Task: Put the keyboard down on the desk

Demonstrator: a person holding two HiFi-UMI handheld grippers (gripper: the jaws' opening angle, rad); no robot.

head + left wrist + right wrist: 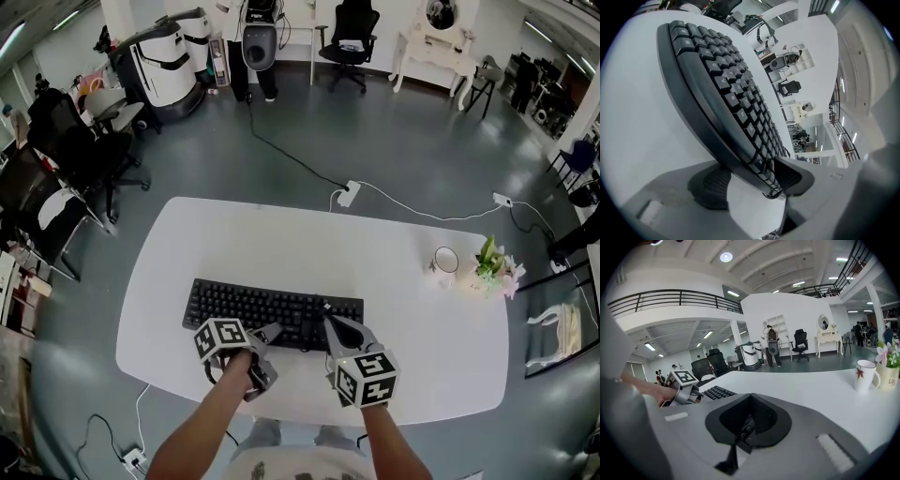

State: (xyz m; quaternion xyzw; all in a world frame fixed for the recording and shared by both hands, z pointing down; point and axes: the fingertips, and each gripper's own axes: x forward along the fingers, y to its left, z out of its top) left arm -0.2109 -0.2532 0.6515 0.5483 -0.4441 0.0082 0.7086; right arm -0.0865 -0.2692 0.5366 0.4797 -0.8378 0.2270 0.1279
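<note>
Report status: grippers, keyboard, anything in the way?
Left gripper open, astride keyboard edge. Right gripper shut on keyboard. Keyboard down on desk. Mug, flowers far right, clear.

Head view high above desk (281, 234); both gripper views close on keyboard (726, 93)

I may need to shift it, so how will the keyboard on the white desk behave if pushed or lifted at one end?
The keyboard looks long and rigid, so it should probably stay straight, not sag. Lying on the smooth white desk, it would likely slide, and swing round if pushed at one end. Low and wide, it seems unlikely to tip.
</note>
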